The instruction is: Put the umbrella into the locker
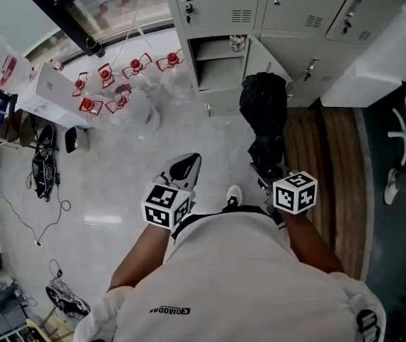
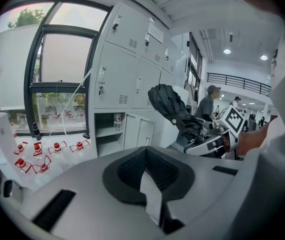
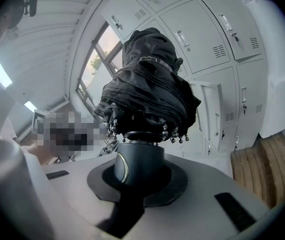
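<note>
Right hand-held gripper (image 3: 138, 168) is clamped on the handle of the folded black fabric umbrella (image 1: 263, 100), centre-right in the head view, close to the open grey metal locker (image 1: 217, 57) at top centre. I'd feed it in canopy-first and low, under that shelf. The left hand-held gripper (image 1: 182, 168) is closed and empty.

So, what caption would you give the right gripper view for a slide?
Right gripper holding a folded black umbrella by its handle, with grey lockers behind.
</note>
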`<control>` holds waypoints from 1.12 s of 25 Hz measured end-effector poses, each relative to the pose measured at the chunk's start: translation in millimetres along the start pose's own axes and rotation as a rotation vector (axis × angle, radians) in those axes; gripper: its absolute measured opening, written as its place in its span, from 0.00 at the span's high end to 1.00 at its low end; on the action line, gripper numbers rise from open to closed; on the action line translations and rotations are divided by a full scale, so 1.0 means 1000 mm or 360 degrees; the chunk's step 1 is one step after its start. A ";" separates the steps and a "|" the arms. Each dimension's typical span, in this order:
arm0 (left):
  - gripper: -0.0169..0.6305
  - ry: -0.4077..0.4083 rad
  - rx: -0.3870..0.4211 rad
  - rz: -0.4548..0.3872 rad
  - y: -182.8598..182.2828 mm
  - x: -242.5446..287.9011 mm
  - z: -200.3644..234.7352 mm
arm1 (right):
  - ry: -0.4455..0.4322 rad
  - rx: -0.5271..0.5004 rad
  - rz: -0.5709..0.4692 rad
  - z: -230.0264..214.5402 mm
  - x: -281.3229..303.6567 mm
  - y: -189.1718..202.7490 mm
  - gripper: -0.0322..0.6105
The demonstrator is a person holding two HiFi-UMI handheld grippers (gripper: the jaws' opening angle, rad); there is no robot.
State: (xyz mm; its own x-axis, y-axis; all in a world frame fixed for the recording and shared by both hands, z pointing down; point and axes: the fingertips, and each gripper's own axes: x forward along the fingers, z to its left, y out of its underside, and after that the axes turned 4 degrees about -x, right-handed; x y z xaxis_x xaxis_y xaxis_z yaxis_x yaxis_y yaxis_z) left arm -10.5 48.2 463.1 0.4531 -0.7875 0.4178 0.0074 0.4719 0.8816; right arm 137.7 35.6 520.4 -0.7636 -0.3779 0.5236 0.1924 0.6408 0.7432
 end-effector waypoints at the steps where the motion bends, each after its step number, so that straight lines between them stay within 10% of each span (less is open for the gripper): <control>1: 0.95 -0.0011 0.0002 -0.0003 -0.005 0.006 0.001 | -0.0013 -0.0008 0.0008 -0.005 0.002 -0.003 0.83; 28: 0.95 -0.0011 -0.0064 0.0007 -0.050 0.100 0.086 | -0.0044 -0.0036 0.0160 -0.071 0.083 -0.059 0.83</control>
State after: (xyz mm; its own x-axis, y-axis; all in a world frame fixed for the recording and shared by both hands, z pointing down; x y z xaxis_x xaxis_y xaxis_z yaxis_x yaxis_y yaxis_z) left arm -42.3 -88.2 479.2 0.4469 -0.7880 0.4235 0.0410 0.4910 0.8702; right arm 107.3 -80.8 549.8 -0.7562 -0.2936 0.5847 0.2828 0.6591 0.6968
